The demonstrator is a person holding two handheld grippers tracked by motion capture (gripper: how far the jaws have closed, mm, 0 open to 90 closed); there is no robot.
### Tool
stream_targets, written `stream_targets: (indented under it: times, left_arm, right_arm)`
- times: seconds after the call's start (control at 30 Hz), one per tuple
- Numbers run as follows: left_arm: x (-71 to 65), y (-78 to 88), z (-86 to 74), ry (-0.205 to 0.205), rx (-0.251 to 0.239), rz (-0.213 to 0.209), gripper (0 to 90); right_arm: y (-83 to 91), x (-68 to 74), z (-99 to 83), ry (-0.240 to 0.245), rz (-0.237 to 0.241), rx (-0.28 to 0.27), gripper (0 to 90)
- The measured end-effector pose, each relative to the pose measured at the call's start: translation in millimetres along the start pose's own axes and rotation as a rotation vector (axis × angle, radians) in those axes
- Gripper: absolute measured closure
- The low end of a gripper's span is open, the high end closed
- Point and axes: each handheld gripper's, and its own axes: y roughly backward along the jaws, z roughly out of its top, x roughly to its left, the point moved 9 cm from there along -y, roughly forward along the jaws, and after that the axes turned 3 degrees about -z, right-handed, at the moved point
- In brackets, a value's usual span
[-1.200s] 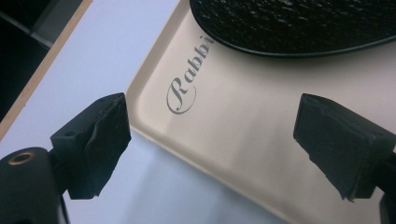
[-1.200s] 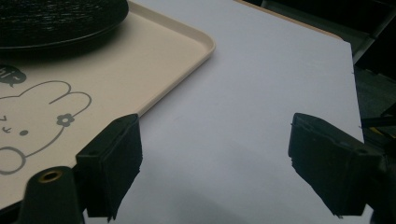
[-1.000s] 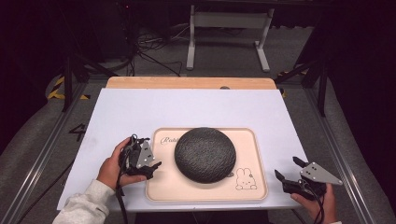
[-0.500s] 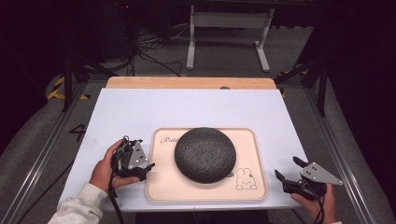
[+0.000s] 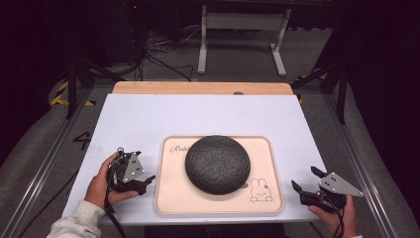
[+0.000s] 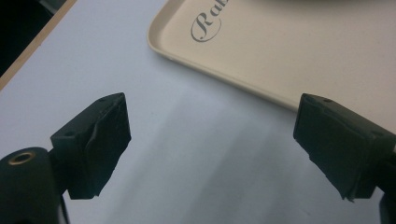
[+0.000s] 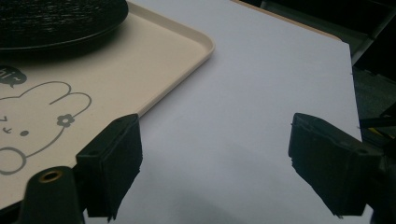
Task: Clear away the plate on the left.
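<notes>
A white rectangular table top (image 5: pixel 208 116) is seen bearing a cream plastic tray with a printed rabbit drawing (image 5: pixel 171 198), and on the tray's middle a round, dark, rough-textured dome-shaped cover (image 5: pixel 217 164) is set. The left gripper (image 5: pixel 141 182) is held just beside the tray's left edge with its jaws spread wide and nothing between them. The right gripper (image 5: pixel 304 186) is held near the tray's right front corner, likewise wide open and empty, over bare table.

tray (image 5: pixel 171 198): cream, grey rabbit drawing and script lettering | dome (image 5: pixel 217 164): black, pebbled texture | worktop (image 5: pixel 148 119): pale blue-white sheet, wooden far edge | tools: black jaws, grey plates
</notes>
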Motion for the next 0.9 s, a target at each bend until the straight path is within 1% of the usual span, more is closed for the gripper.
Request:
stream_targets:
  times: [0.1,0.17,0.2,0.23,0.3,0.4,0.43,0.47,0.5,0.53,0.67,0.77,0.8,0.9]
  left_arm:
    - [0.7,2.3,-6.2,0.022,-0.003,-0.002,11.7]
    - [2.7,4.6,-9.4,0.036,-0.012,0.013,11.9]
    - [2.8,5.7,-11.0,0.05,-0.018,0.013,12.1]
    - [2.3,6.6,-12.9,0.065,-0.023,0.007,12.1]
    - [2.3,8.7,-17.8,0.078,-0.028,-0.002,12.2]
    - [1.4,12.0,-24.4,0.123,-0.045,-0.015,12.2]
    - [1.4,13.2,-26.0,0.129,-0.049,-0.014,12.1]
    - [1.2,14.8,-28.0,0.145,-0.054,-0.016,12.1]
    - [1.8,16.5,-29.6,0.155,-0.063,-0.017,12.1]
    - [1.8,16.5,-29.6,0.155,-0.063,-0.017,12.0]
    - [3.7,24.5,-36.4,0.236,-0.114,-0.042,11.8]
    - [5.2,28.1,-40.7,0.271,-0.137,-0.05,11.8]
    - [5.2,29.4,-41.7,0.291,-0.15,-0.061,11.8]
    - [7.4,32.7,-44.9,0.322,-0.174,-0.068,11.8]
  right_arm:
    - [0.2,0.0,0.2,-0.001,0.0,0.0,17.7]
    - [0.0,0.1,0.2,0.0,0.0,0.0,17.6]
    - [-0.2,0.1,0.1,0.0,0.0,0.001,17.6]
    - [-0.3,0.1,0.1,0.001,0.0,0.001,17.7]
    - [-0.3,0.1,0.2,0.001,0.001,0.0,17.7]
    - [-0.1,-0.8,0.3,-0.002,0.0,-0.002,17.6]
    - [0.0,-1.0,0.4,-0.003,0.001,-0.003,17.6]
    - [0.1,-1.0,0.5,-0.002,0.001,-0.004,17.7]
    - [0.2,-1.3,0.6,-0.001,0.001,-0.006,17.6]
    - [0.2,-1.3,0.6,-0.001,0.001,-0.006,17.6]
    - [0.3,-1.4,0.8,-0.006,0.003,-0.007,17.6]
    - [0.3,-1.5,0.5,-0.007,0.002,-0.006,17.6]
    - [0.2,-1.5,0.5,-0.008,0.003,-0.006,17.6]
    - [-0.9,-1.3,0.0,-0.007,0.008,-0.005,17.6]
